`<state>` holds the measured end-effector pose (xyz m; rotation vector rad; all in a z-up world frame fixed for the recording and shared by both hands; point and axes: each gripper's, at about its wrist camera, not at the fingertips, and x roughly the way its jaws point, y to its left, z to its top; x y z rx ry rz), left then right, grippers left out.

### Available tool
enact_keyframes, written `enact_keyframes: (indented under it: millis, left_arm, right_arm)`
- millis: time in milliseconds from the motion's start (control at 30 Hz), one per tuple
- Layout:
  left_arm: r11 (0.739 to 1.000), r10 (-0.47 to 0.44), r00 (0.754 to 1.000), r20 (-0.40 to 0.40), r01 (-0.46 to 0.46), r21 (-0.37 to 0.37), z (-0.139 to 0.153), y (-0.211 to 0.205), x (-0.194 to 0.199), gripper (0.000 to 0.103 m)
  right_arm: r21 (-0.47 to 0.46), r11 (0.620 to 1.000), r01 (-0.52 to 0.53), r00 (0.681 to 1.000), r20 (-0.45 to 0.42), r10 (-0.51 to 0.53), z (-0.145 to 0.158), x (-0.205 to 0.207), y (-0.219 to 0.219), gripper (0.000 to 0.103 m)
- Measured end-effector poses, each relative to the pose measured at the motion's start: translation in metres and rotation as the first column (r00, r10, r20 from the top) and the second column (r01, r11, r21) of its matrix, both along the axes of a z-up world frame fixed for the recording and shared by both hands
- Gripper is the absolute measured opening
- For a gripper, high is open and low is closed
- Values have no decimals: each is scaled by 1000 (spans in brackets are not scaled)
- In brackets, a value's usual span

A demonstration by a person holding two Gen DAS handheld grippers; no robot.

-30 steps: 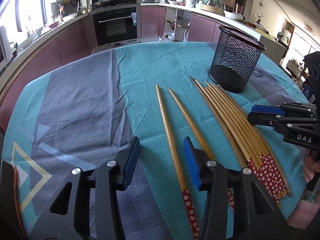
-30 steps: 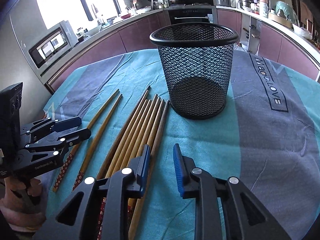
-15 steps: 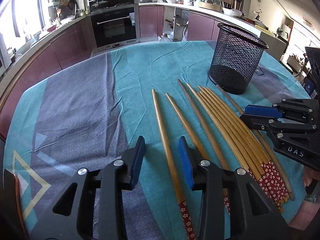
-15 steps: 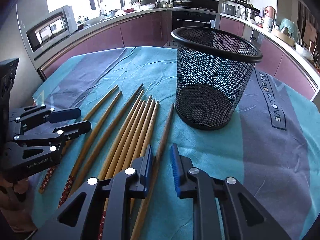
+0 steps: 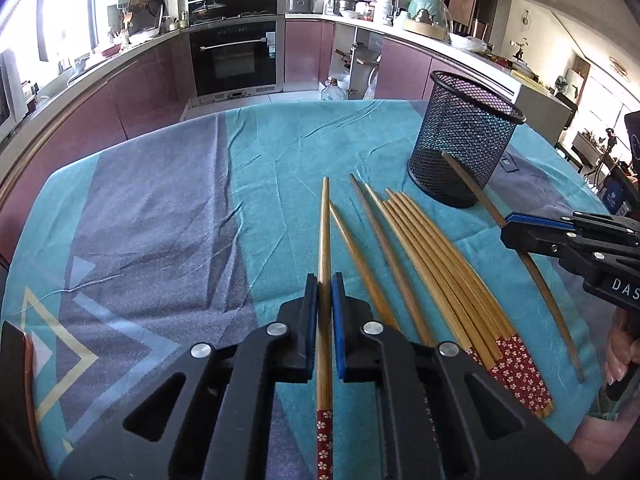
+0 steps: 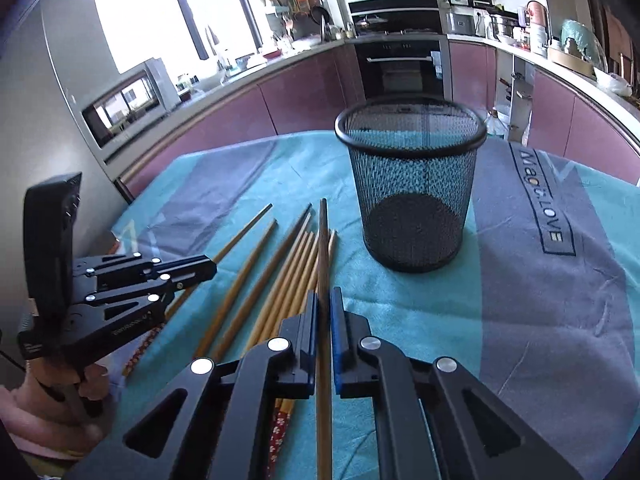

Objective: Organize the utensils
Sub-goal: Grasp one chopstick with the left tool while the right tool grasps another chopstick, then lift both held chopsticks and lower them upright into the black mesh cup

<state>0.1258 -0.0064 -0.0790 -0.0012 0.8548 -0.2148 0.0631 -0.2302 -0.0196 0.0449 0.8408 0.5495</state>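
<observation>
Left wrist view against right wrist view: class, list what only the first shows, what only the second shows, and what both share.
Only the left wrist view shows the left gripper from behind, shut on a light chopstick, and the red flowered ends of the chopstick bundle in full.

Only the right wrist view shows the right gripper from behind, shut on a darker chopstick, the lettering on the cloth, and the microwave.

Both show the black mesh holder, the bundle of chopsticks on the teal cloth, and the oven.
</observation>
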Motion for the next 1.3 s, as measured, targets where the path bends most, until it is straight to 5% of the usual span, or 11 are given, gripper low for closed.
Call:
enact_keyframes:
  millis: [367, 633, 900, 1300]
  left_arm:
    - [983, -73, 992, 103, 89, -161, 63, 14, -19, 8]
    - [951, -103, 961, 258, 171, -257, 131, 20, -37, 8]
    - [934, -79, 922, 379, 201, -295, 187, 16, -31, 8]
    - [925, -88, 887, 454, 242, -293, 218, -45, 26, 8]
  right_arm:
    - [160, 987, -11, 986, 167, -16, 61, -16, -27, 5]
    - [226, 974, -37, 957, 289, -31, 97, -22, -41, 5]
    - [235, 971, -55, 931, 362, -35, 122, -12, -46, 5]
    - [223, 975, -16, 882, 462, -91, 161, 15, -67, 5]
